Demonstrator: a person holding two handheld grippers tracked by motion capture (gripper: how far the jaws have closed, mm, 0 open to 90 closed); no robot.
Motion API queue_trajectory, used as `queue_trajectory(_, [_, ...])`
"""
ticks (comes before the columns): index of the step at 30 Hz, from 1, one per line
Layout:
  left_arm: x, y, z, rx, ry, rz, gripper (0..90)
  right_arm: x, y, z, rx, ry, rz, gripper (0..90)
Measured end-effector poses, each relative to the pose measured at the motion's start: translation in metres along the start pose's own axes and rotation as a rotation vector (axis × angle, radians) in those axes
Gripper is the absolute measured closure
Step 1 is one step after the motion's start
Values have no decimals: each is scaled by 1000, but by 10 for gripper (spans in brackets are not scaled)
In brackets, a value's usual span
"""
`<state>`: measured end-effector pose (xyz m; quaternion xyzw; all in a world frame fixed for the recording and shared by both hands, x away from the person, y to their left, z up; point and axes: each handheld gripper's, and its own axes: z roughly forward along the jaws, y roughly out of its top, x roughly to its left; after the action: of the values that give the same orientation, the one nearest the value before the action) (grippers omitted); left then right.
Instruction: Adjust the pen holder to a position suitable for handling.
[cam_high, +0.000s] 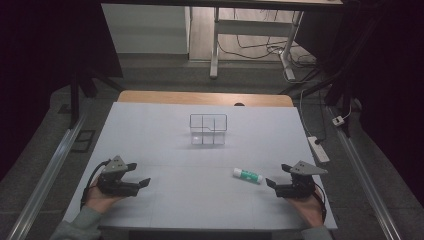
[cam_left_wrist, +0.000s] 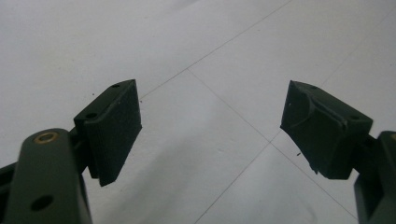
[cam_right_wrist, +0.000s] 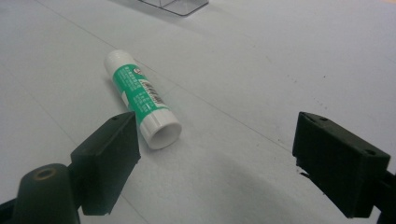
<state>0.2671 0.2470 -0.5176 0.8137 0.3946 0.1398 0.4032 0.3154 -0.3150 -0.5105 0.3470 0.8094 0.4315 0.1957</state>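
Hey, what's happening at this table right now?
A person holds a two-jaw gripper in each hand, both resting near the front edge of a white-covered table. Neither is gripping anything: the left gripper and right gripper have their jaws open. A green and white glue stick lies flat just ahead of the right gripper. A clear divided container sits farther back, untouched.

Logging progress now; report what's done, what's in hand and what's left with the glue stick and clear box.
Done: nothing visible; the glue stick lies on the table, apart from the clear divided box. In hand: nothing; left gripper and right gripper are open. Left, probably: grasping and boxing the stick.
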Motion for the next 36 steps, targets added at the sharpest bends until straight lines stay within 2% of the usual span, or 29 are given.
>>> queue_trajectory(36, [1, 3, -1, -3, -19, -1, 219, 1, 0, 3, 8, 3, -2, 158])
